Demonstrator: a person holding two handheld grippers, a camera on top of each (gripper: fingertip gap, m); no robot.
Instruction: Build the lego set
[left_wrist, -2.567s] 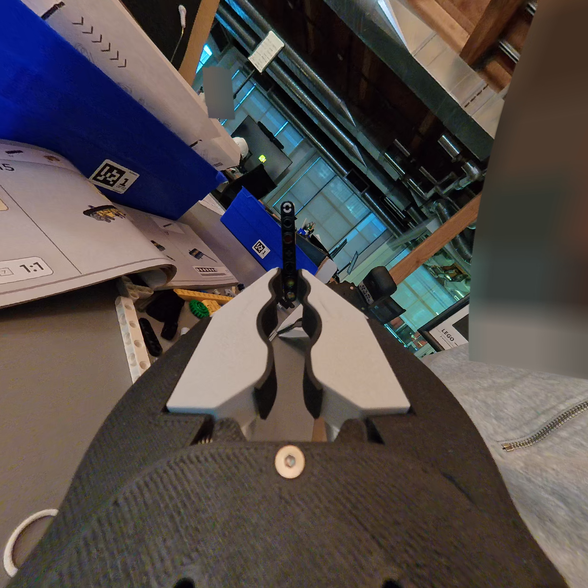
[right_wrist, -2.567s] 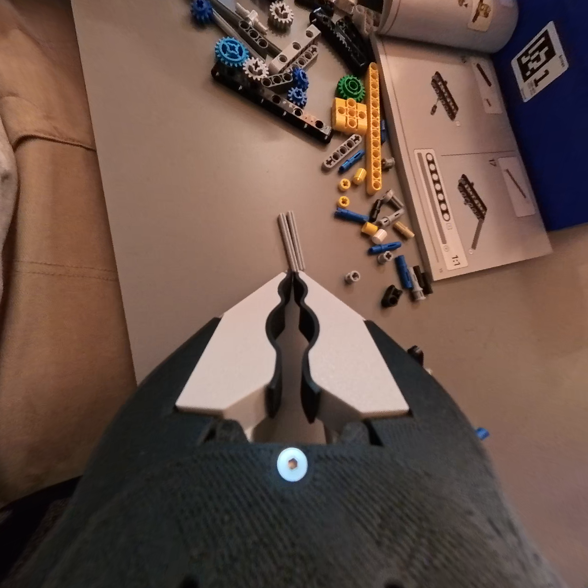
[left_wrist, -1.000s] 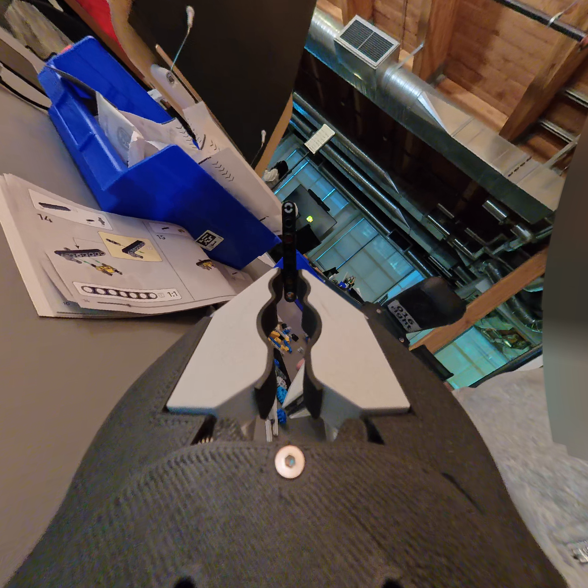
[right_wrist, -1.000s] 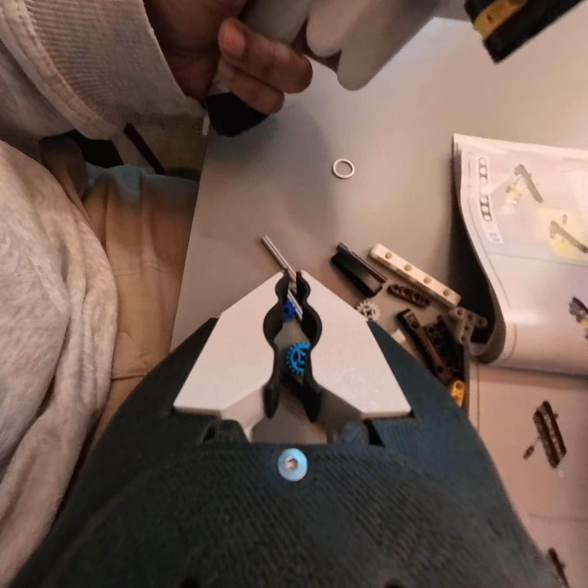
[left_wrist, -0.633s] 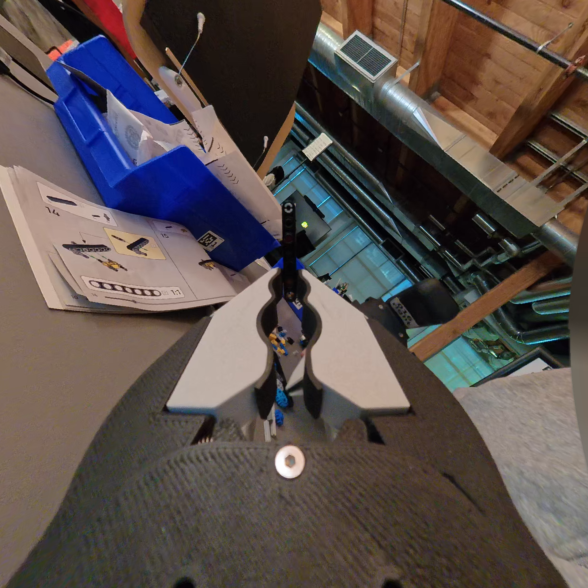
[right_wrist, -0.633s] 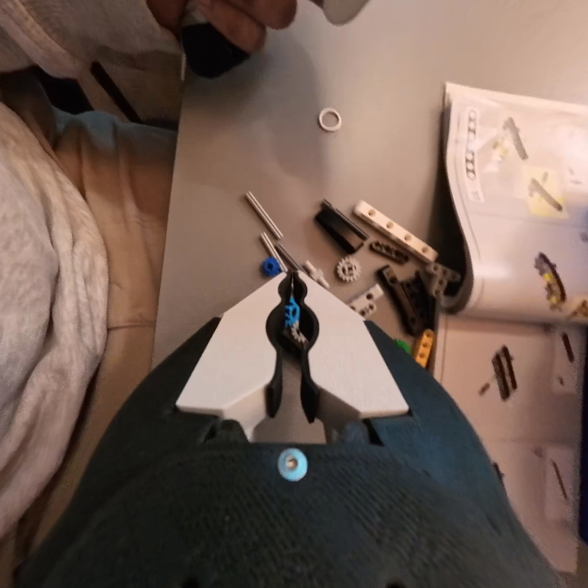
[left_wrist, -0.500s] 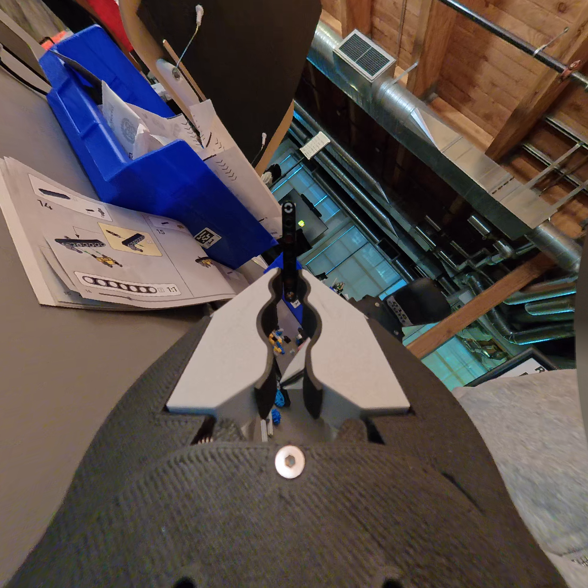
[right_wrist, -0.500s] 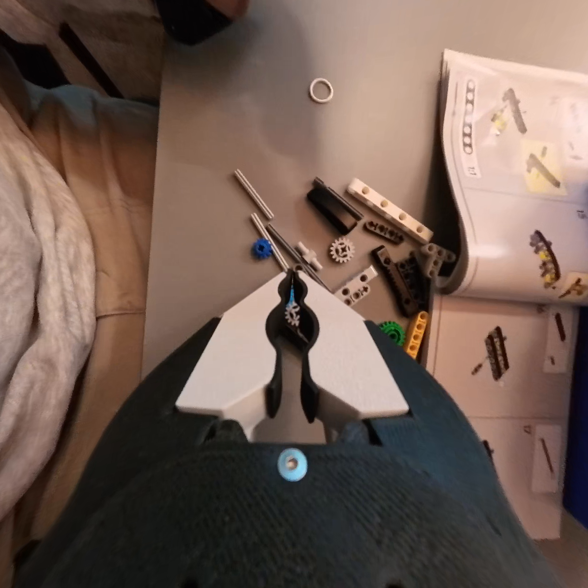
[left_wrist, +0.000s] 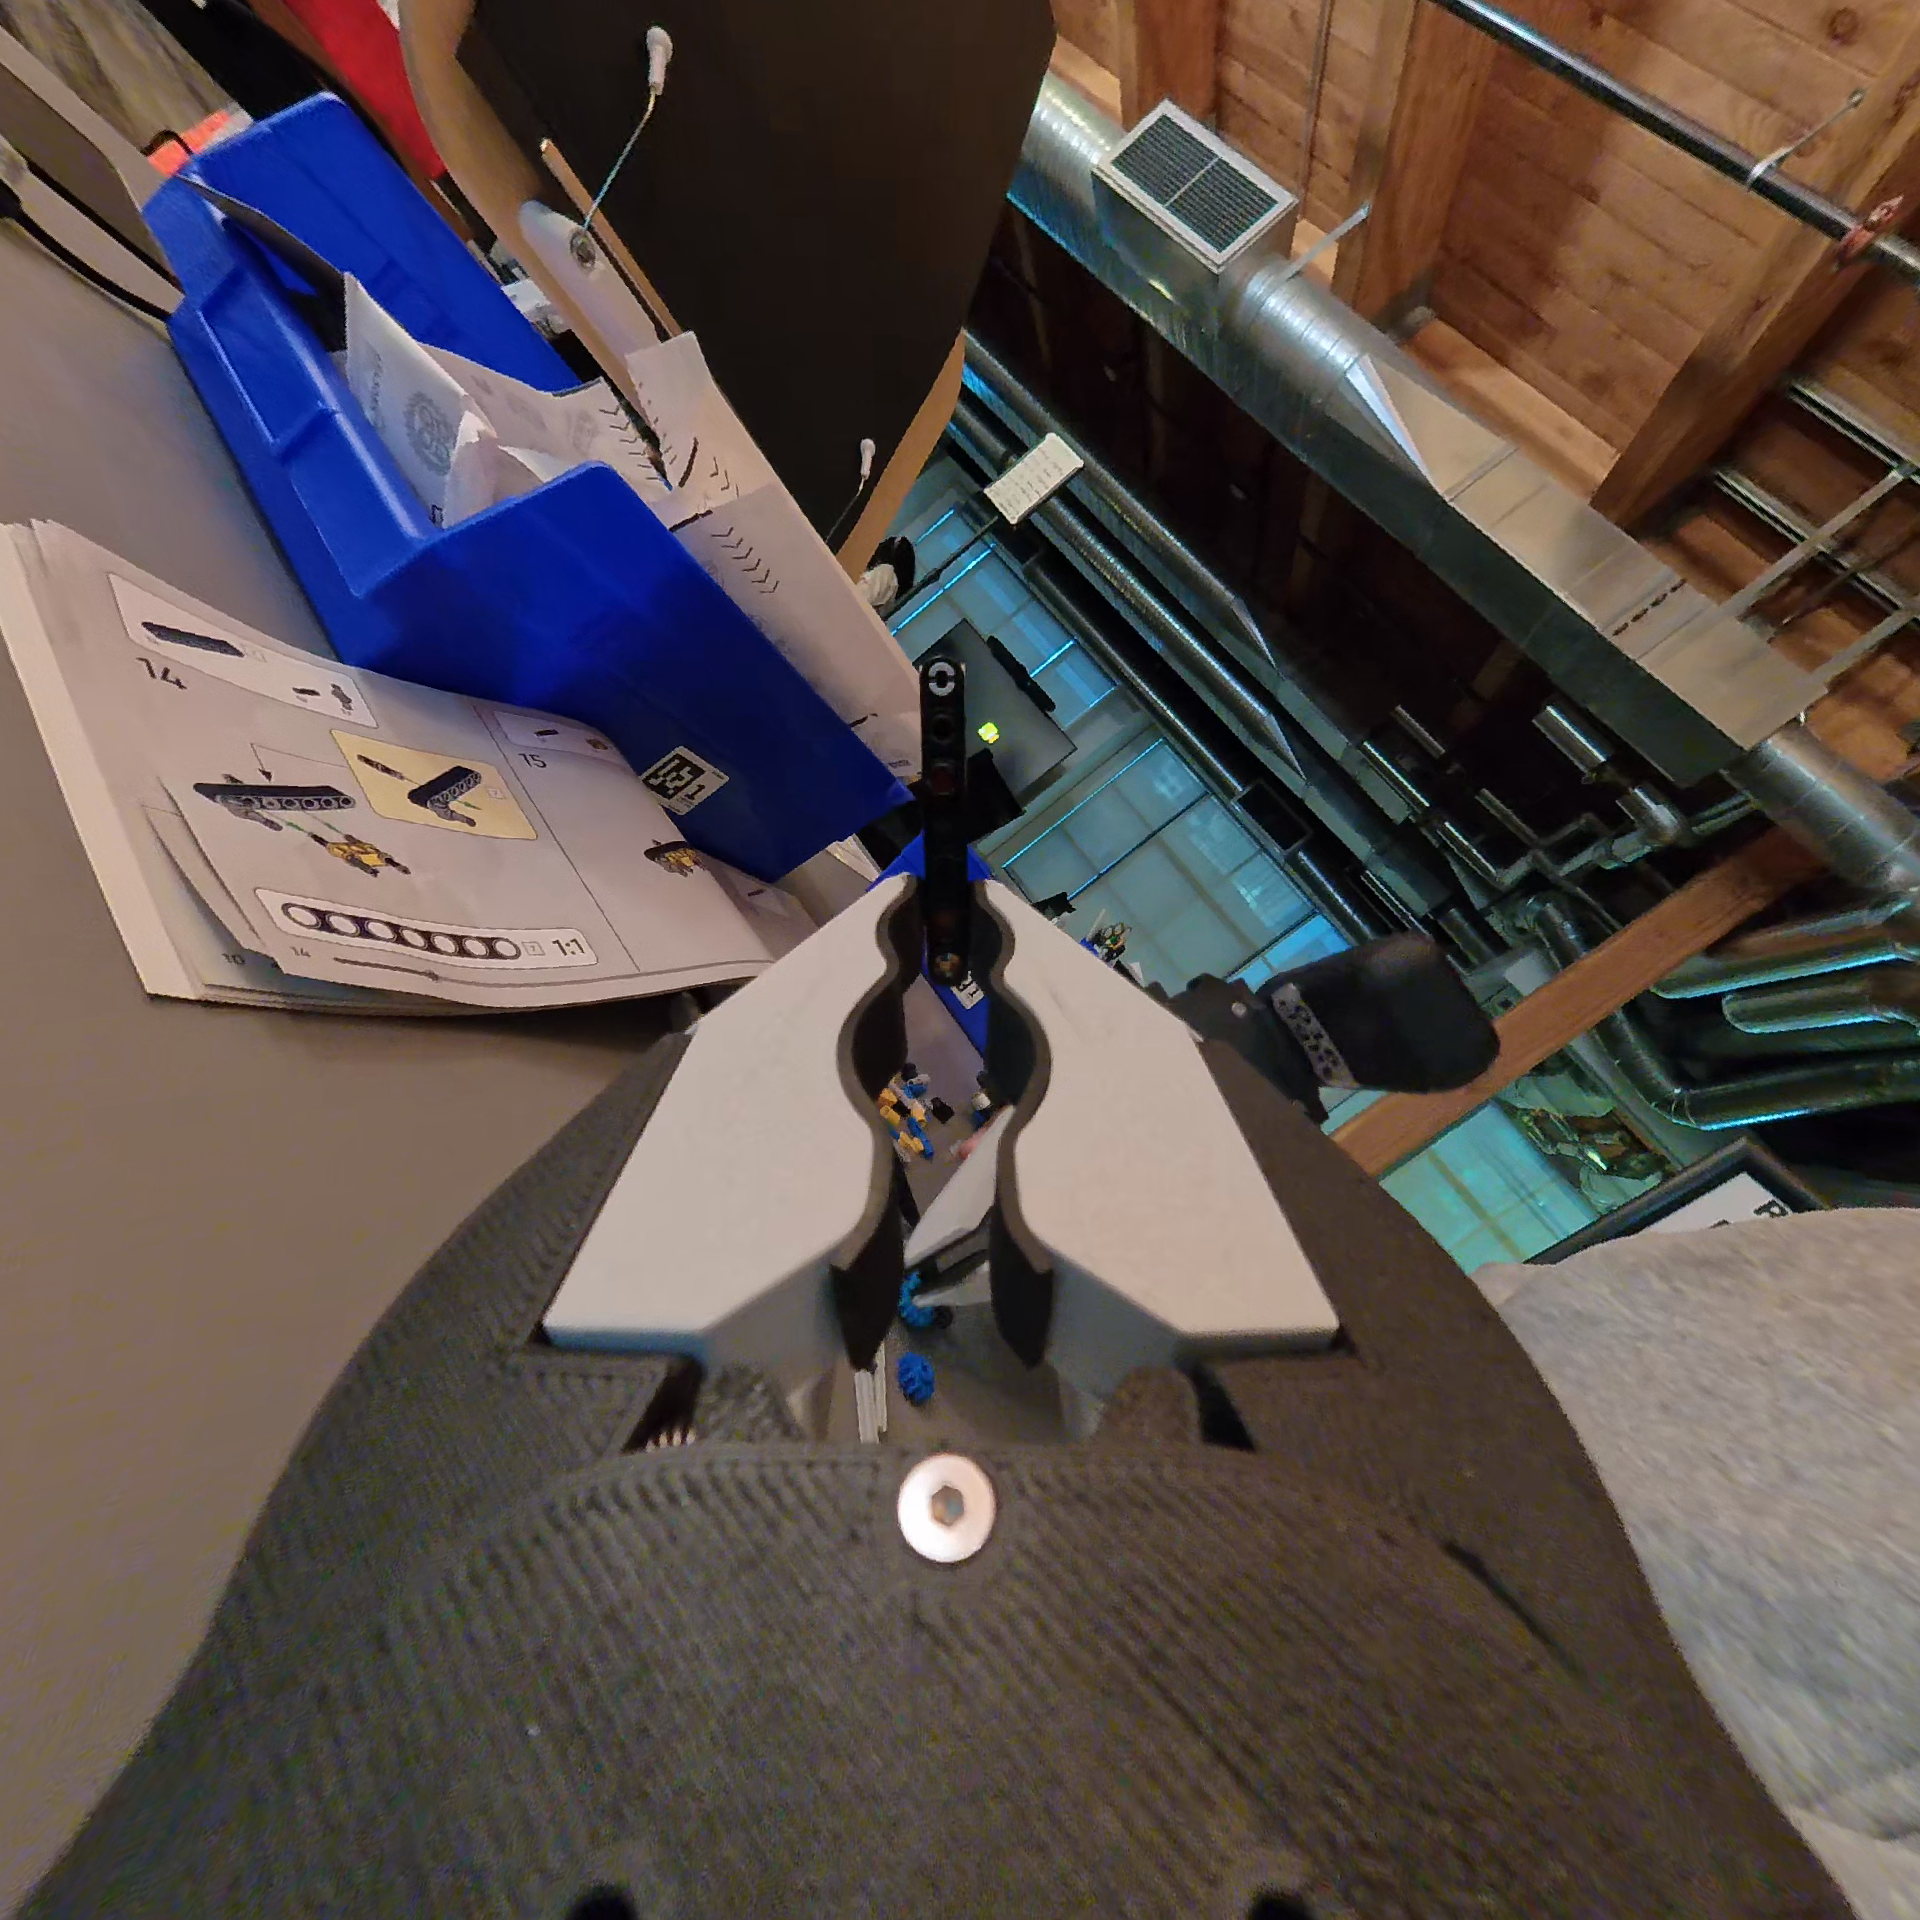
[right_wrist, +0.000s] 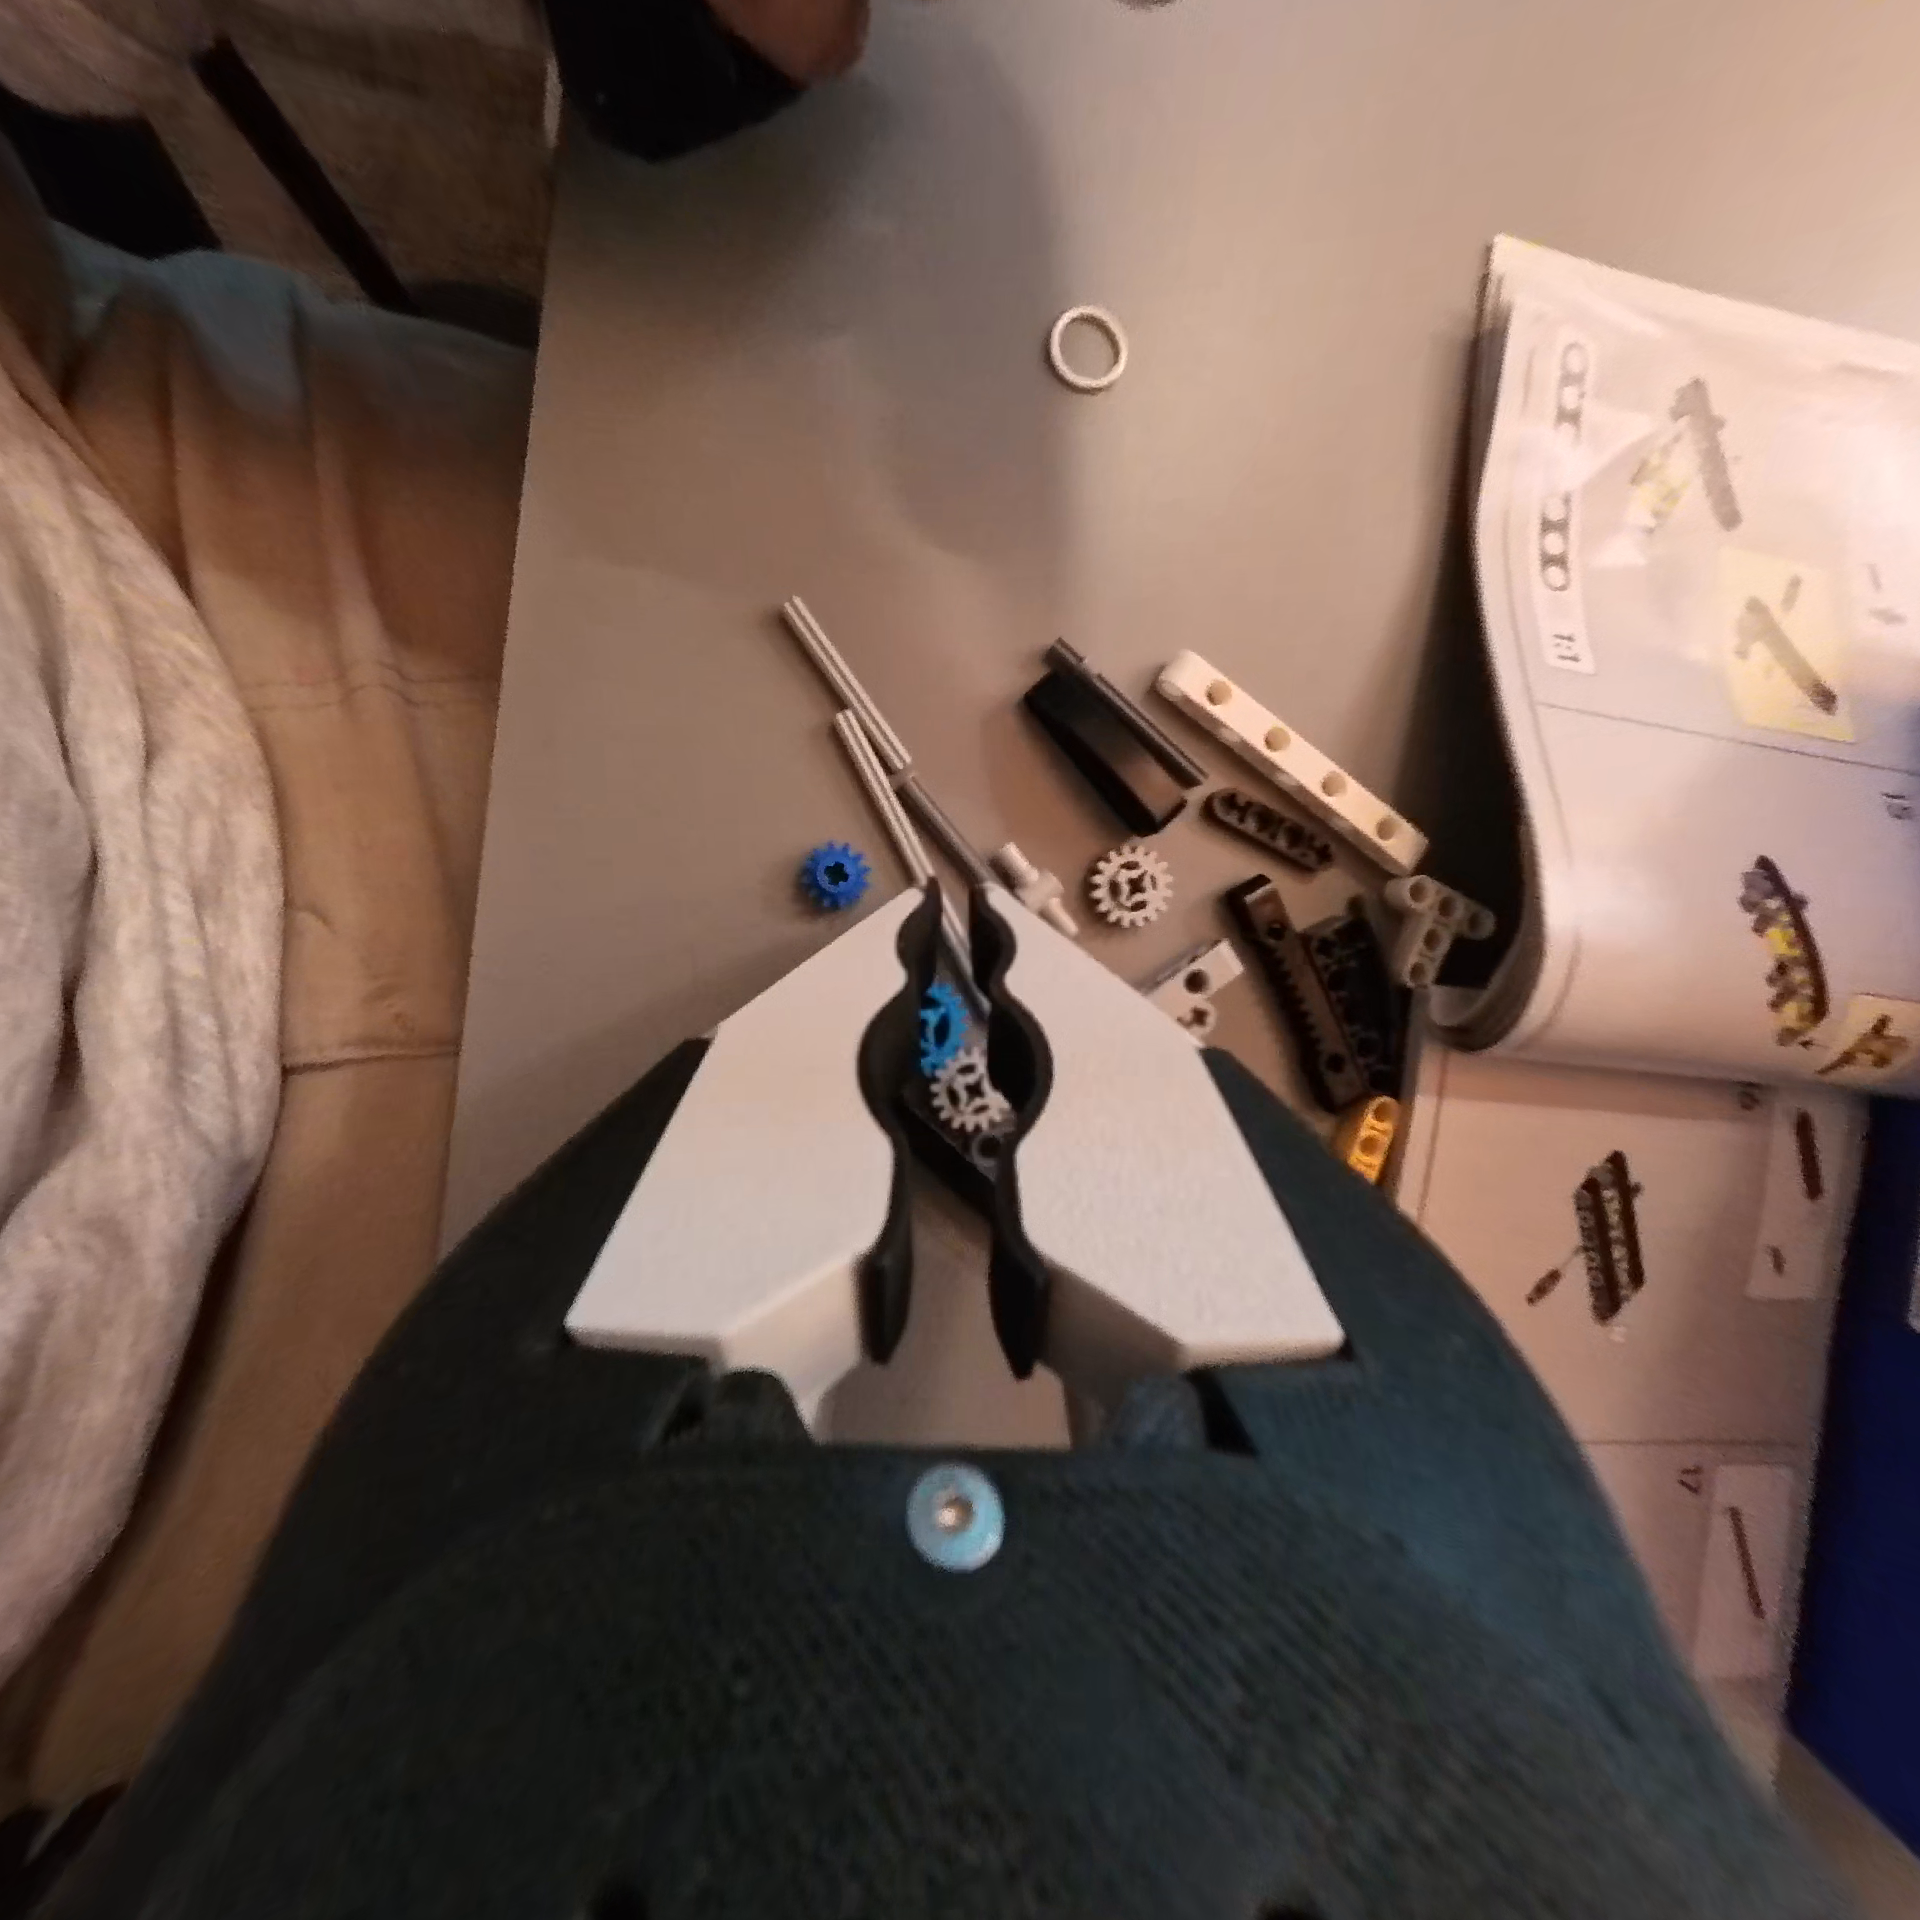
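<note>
Left gripper (left_wrist: 943, 914) closed on black beam (left_wrist: 943, 790), long axis pointing straight forward, away from fingers. Right gripper (right_wrist: 954, 904) slightly open above grey axles (right_wrist: 878, 769), holding nothing.

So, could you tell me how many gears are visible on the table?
4: small blue gear left of the hand-held gripper, grey gear to its right, larger blue gear and second grey gear seen through its gap. More may be hidden underneath.

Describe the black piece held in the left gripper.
The black beam is a thin, flat strip of what looks like plastic with a row of round holes. It stands upright, lifted clear of the table, its lower end pinched between the tips of the shut left gripper. Nothing else touches it.
</note>
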